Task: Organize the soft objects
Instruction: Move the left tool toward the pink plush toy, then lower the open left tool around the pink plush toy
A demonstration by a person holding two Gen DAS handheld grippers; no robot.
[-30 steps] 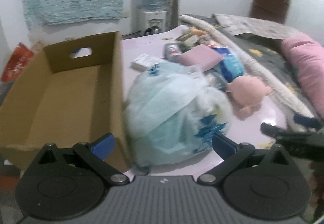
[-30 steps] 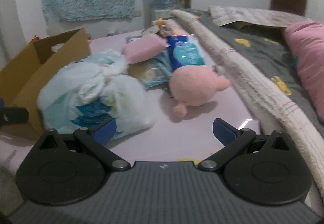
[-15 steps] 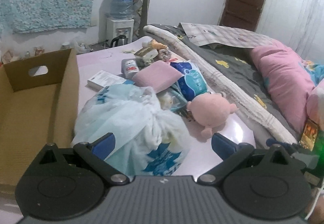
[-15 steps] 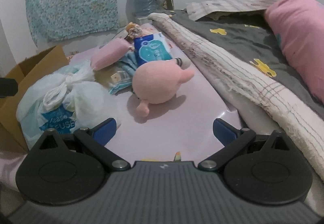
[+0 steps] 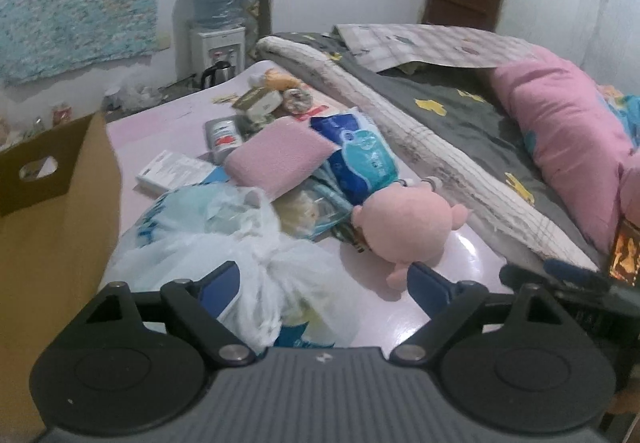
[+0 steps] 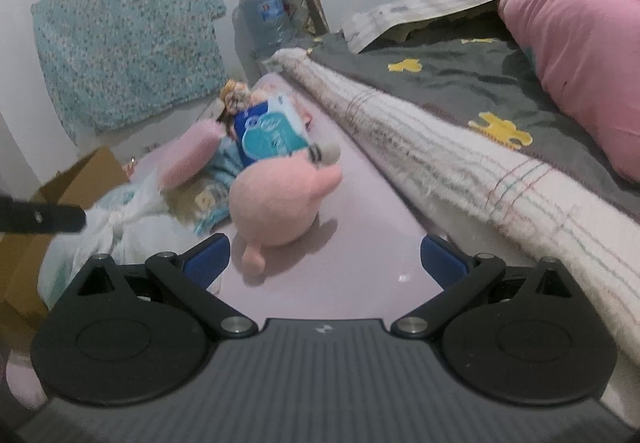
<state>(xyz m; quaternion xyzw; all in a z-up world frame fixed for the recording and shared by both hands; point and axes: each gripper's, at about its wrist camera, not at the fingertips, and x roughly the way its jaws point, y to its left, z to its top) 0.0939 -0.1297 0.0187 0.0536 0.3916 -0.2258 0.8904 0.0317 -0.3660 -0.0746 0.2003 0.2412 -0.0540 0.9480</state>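
On the pale pink table lies a knotted white plastic bag (image 5: 256,267), and its knot sits between the fingers of my left gripper (image 5: 324,287). That gripper's jaws are closing but the pads do not visibly press the bag. A round pink plush toy (image 5: 404,227) (image 6: 280,203) lies just right of the bag. My right gripper (image 6: 326,263) is open just short of the plush, whose foot is close to the left pad. Behind them lie a pink sponge-like pad (image 5: 280,159) and a blue tissue pack (image 5: 360,159). The bag (image 6: 120,231) is at the left of the right wrist view.
An open cardboard box (image 5: 60,223) stands left of the bag. A striped white blanket roll (image 6: 460,171) lines the table's right edge, with a grey bedspread and a pink pillow (image 5: 568,147) beyond. A white carton (image 5: 172,171), a can and small items crowd the far table. A water dispenser (image 5: 218,15) stands by the wall.
The left gripper swung right from the box to over the bag, and its fingers drew closer together. The right gripper rolled and came nearer to the pink plush.
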